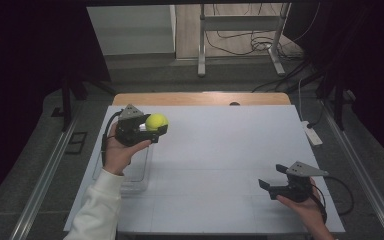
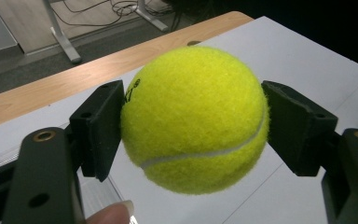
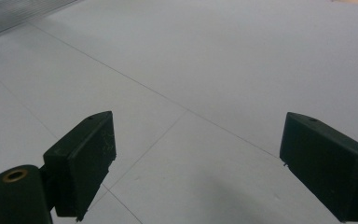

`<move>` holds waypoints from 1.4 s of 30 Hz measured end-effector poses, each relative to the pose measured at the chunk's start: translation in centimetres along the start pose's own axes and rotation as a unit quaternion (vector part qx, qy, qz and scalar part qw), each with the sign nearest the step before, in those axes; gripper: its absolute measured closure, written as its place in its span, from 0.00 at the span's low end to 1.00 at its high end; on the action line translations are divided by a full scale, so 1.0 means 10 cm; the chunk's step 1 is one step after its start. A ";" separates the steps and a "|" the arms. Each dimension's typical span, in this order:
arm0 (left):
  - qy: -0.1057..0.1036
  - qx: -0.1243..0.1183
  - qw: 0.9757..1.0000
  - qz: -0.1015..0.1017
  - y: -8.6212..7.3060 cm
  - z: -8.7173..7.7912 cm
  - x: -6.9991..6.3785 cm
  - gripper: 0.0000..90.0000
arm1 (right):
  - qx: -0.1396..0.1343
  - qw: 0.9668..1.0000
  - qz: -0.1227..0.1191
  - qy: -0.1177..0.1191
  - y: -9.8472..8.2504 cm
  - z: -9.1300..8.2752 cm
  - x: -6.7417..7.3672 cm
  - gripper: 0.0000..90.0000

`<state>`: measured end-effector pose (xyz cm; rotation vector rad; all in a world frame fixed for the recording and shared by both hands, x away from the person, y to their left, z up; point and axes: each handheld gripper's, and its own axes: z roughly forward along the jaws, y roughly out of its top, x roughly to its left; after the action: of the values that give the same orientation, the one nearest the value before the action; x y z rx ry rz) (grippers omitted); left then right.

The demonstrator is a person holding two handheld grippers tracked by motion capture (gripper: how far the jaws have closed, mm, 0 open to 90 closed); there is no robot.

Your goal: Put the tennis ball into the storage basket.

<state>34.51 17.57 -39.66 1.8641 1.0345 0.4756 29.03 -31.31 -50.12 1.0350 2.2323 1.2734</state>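
Note:
A yellow tennis ball (image 1: 156, 121) (image 2: 195, 119) is held in the air over the left part of the white table, and my left gripper (image 1: 156, 128) (image 2: 193, 126) is shut on it with one black pad pressing each side. Below that hand lies a clear plastic box (image 1: 136, 172) on the table. Over the table's front right, my right gripper (image 1: 271, 177) (image 3: 198, 158) stands open, its jaws wide apart over bare white surface with nothing between them.
The white table sheet (image 1: 220, 150) covers a wooden top whose far edge (image 1: 200, 98) shows. A white power strip (image 1: 312, 134) hangs off the right side. A metal stand (image 1: 240, 30) and floor cables lie beyond the table.

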 end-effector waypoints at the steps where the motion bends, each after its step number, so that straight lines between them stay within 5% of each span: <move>1: 0.001 0.000 1.000 0.000 0.00 0.00 0.01 0.29 | 0.000 1.000 0.000 0.000 0.00 0.00 0.00 0.12; 42: 0.035 -0.007 0.999 -0.035 -0.05 -0.07 0.35 0.29 | 0.002 1.000 -0.002 -0.001 0.00 0.01 0.00 0.12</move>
<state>35.76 20.89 -40.09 1.8036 1.1368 0.5084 29.07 -31.30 -50.15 1.0322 2.2352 1.2652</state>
